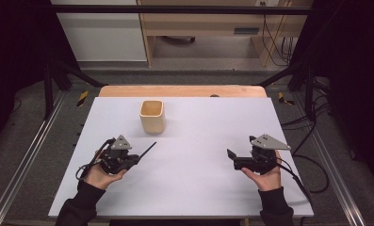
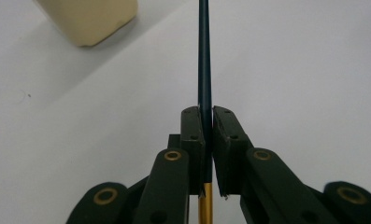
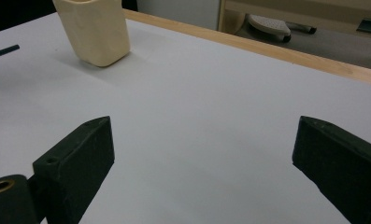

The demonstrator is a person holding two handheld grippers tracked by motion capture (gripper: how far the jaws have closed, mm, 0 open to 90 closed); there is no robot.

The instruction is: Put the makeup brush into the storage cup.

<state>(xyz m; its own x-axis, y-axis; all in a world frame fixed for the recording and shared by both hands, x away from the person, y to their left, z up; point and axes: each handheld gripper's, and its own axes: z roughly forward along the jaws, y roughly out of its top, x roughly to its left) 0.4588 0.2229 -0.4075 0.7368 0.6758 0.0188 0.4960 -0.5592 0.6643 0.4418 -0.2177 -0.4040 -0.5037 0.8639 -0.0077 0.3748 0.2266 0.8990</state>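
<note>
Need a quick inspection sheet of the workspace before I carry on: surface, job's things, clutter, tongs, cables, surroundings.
Surface: white table, wooden strip along its far edge.
Job's things: dark pencil clamped in the left tongs, tip pointing away from the hand; cream cup upright near the far edge, apart from the pencil.
Clutter: nothing seen.
Tongs: left tongs shut on the pencil; right tongs open, nothing between the jaws.
Cables: one trails from each of the tongs; more lie on the floor at the right.
Surroundings: black frame, wooden furniture beyond the table, dark sides.
</note>
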